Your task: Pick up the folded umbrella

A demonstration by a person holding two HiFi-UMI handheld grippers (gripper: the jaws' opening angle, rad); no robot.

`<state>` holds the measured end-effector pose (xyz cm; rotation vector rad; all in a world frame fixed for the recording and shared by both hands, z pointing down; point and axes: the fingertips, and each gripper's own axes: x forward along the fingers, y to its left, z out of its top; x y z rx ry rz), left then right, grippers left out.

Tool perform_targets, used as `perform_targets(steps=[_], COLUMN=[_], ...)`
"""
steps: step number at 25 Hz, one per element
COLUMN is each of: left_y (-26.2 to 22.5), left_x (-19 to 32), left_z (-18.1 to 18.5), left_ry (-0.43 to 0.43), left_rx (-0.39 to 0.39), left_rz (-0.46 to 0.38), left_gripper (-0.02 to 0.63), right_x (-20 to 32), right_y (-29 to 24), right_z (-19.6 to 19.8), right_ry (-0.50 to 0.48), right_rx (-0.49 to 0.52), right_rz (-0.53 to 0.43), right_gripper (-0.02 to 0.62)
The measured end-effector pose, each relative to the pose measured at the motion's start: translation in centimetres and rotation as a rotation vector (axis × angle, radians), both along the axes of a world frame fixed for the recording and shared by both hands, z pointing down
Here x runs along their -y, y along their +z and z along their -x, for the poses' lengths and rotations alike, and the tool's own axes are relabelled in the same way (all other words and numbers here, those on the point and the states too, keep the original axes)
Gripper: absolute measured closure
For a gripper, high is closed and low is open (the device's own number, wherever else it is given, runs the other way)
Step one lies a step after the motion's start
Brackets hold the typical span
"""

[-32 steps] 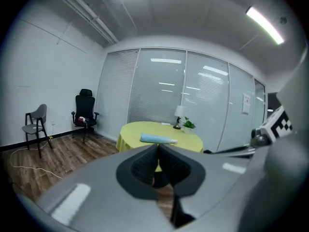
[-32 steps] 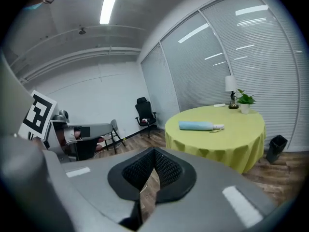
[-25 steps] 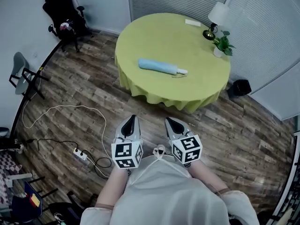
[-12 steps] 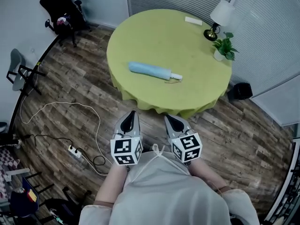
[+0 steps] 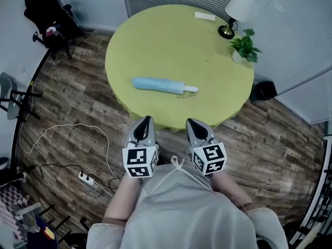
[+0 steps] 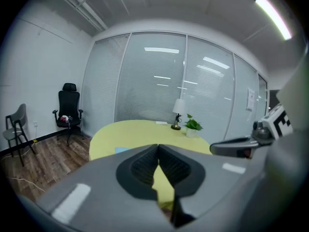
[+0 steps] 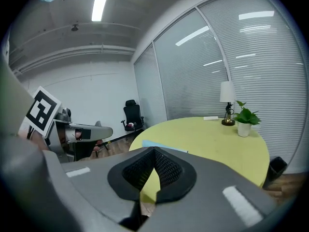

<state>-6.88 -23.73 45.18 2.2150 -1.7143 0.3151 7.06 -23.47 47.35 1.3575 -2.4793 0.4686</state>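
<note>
A folded light-blue umbrella [image 5: 158, 85] with a white handle lies on the round yellow-green table [image 5: 171, 40], near its front edge. My left gripper [image 5: 146, 119] and right gripper [image 5: 191, 121] are side by side just short of that edge, both pointing at the table. Each is shut with nothing held. In the left gripper view the left gripper [image 6: 158, 146] has its pads together at the tips, and a sliver of the umbrella [image 6: 120, 150] shows past its left jaw. In the right gripper view the right gripper [image 7: 154, 150] looks the same, with the umbrella [image 7: 166, 148] just beyond it.
A lamp [image 5: 236, 12], a potted plant [image 5: 243, 46] and a small white object [image 5: 204, 16] stand at the table's far side. A black office chair [image 5: 44, 12] and a grey chair [image 5: 10, 90] are at the left. A power strip [image 5: 85, 178] with cable lies on the wood floor, and a black bin [image 5: 263, 91] sits on the right.
Both grippers have moved forward together toward the table, staying shut. The table's front edge and the umbrella are now much closer to the fingertips.
</note>
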Motion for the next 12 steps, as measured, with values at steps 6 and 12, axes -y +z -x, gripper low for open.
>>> perform_targets(steps=[6, 12], left_y=[-0.2, 0.7], left_x=[8.1, 15.4], left_z=[1.2, 2.8], left_ry=[0.14, 0.282], left_rx=[-0.028, 0.04], left_rz=[-0.01, -0.042], left_gripper=[0.6, 0.6], right_x=[6.6, 12.0], right_y=[0.4, 1.6], right_z=[1.6, 2.9], right_ry=[0.1, 0.232], right_rx=[-0.013, -0.016], right_rz=[0.023, 0.058], right_gripper=[0.595, 0.595])
